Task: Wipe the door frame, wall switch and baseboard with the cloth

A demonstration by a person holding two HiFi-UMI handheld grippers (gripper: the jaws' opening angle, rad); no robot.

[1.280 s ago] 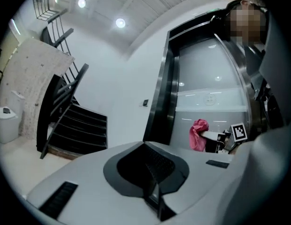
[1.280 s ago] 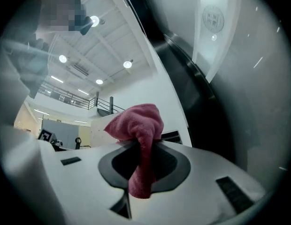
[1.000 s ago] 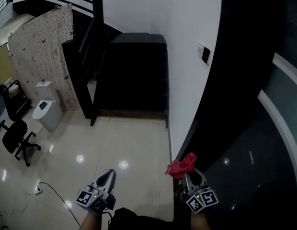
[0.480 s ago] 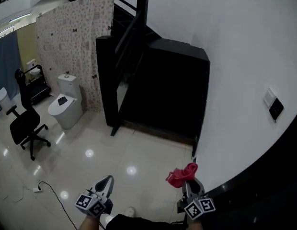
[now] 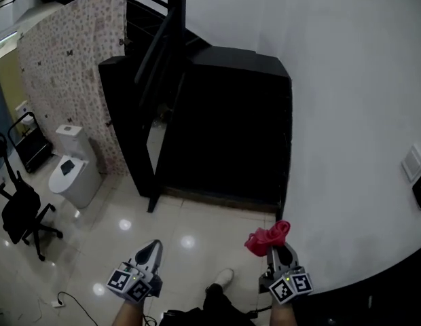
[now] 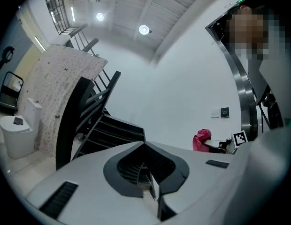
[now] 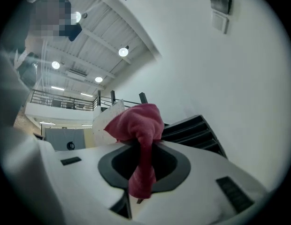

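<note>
A bunched pink-red cloth sticks out of my right gripper, which is shut on it low in the head view, close to the white wall. The same cloth fills the jaws in the right gripper view. The wall switch and a dark panel under it sit at the head view's far right edge; the switch also shows top right in the right gripper view. My left gripper hangs over the tiled floor, shut and holding nothing. The cloth shows in the left gripper view too.
A black staircase block stands ahead against the wall. A patterned screen and a white toilet are at the left, with a black office chair beside them. A cable lies on the glossy floor. A shoe shows below.
The head view has swung left, so the wall switch slid to the far right edge. My right gripper with the cloth rose slightly; the left gripper stayed low.
</note>
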